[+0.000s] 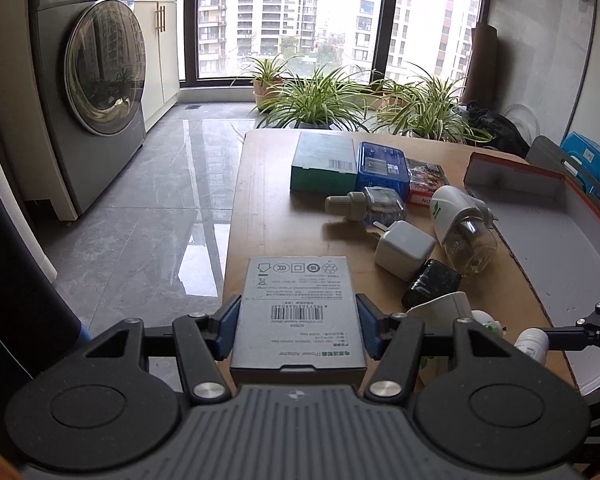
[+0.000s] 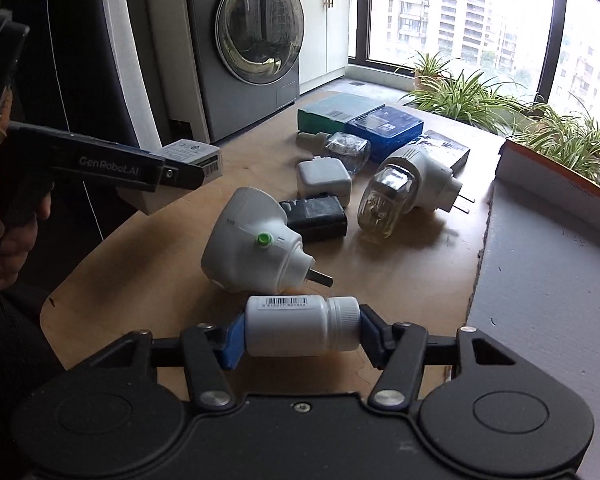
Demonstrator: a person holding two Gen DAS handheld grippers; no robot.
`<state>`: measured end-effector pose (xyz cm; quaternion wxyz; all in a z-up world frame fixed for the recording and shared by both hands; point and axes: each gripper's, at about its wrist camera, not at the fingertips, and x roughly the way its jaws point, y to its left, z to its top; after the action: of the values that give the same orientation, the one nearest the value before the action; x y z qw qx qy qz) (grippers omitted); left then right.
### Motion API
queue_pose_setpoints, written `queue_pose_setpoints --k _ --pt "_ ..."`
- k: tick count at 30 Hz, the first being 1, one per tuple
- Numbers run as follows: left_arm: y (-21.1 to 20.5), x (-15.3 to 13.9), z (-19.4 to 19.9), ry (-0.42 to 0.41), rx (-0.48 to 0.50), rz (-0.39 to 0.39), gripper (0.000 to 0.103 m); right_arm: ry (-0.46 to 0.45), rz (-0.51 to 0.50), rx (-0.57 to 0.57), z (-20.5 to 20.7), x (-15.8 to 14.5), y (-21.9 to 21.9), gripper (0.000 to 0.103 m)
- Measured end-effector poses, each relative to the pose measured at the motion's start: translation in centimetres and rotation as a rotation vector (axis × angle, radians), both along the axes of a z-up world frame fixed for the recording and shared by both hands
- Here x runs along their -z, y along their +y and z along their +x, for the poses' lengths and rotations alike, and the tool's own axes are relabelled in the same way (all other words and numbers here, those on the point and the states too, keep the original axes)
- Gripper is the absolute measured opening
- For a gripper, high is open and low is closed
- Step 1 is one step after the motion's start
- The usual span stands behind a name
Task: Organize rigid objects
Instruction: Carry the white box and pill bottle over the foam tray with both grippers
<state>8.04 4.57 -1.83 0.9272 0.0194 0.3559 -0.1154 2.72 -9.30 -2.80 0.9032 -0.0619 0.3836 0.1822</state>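
Power adapter box (image 1: 298, 312), grey, barcode side up, is clamped between the blue pads of the left gripper (image 1: 298, 326) and held up off the near edge of the wooden table (image 1: 260, 208). Right gripper (image 2: 302, 330) has its fingers closed on a white pill bottle (image 2: 302, 326) lying sideways, cap to the right, low over the table. Loose on the table: white plug-in vaporizer (image 2: 252, 244), black charger (image 2: 318, 218), white charger cube (image 2: 324, 178), second vaporizer with clear bottle (image 2: 404, 188), green box (image 2: 332, 112), blue case (image 2: 388, 128). Grey tray (image 2: 540, 280) sits on the right.
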Motion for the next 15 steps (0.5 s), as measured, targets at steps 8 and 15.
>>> queue_pose_setpoints --k 8,15 --pt "-2.3 -1.7 -2.4 0.002 -0.027 -0.026 0.06 -0.036 0.044 0.163 -1.3 -3.2 -4.8 0.069" --pt "-7.2 -2.9 -3.3 0.029 -0.008 -0.076 0.06 -0.067 0.078 0.288 -1.7 -6.1 -9.5 0.069"
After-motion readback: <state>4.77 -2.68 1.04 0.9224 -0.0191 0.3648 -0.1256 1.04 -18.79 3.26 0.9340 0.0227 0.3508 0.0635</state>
